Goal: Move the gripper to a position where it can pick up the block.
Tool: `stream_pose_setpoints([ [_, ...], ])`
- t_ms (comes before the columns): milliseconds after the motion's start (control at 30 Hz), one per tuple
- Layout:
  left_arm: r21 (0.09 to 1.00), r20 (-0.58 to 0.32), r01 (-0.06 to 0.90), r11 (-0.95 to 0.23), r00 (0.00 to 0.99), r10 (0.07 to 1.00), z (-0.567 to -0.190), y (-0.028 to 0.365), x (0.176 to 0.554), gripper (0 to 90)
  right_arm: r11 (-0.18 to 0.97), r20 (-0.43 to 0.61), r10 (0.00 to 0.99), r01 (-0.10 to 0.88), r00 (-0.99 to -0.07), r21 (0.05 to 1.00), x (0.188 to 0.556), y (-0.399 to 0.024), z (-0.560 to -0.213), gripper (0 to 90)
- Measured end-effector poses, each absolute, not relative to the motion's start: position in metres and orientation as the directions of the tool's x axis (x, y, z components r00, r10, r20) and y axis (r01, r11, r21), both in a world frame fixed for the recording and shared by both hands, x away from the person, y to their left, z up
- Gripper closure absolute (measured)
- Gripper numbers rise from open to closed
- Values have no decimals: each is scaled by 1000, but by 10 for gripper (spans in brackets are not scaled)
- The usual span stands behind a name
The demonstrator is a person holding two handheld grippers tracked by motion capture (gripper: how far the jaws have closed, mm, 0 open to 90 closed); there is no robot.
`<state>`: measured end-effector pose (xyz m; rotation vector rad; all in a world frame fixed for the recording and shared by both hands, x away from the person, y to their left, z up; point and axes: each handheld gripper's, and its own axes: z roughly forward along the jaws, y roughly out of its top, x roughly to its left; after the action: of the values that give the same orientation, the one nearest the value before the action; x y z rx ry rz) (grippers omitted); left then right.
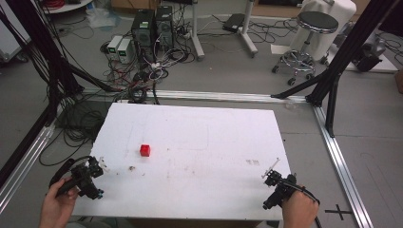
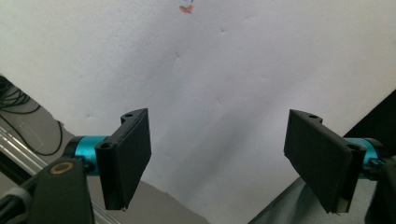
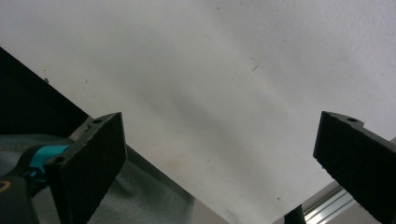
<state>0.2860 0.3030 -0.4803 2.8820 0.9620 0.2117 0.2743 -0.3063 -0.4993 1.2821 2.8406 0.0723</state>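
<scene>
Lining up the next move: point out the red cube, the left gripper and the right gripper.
red cube (image 1: 145, 150), high view, front face.
left gripper (image 1: 96, 166), high view, between its tips.
right gripper (image 1: 270, 175), high view, between its tips.

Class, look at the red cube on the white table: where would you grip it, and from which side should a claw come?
Grip the red cube across two opposite flat side faces, coming from above. It sits alone on the table, so nothing blocks the jaws. The open left claw is probably the better choice, being nearer than the right claw.
</scene>
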Motion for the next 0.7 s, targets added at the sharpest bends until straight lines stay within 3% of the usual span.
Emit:
stream_pose_setpoints([
  [700, 133, 93, 574, -808, 804, 587, -478, 307, 292, 234, 665, 4, 745, 744, -667, 60, 275, -304, -499, 18],
])
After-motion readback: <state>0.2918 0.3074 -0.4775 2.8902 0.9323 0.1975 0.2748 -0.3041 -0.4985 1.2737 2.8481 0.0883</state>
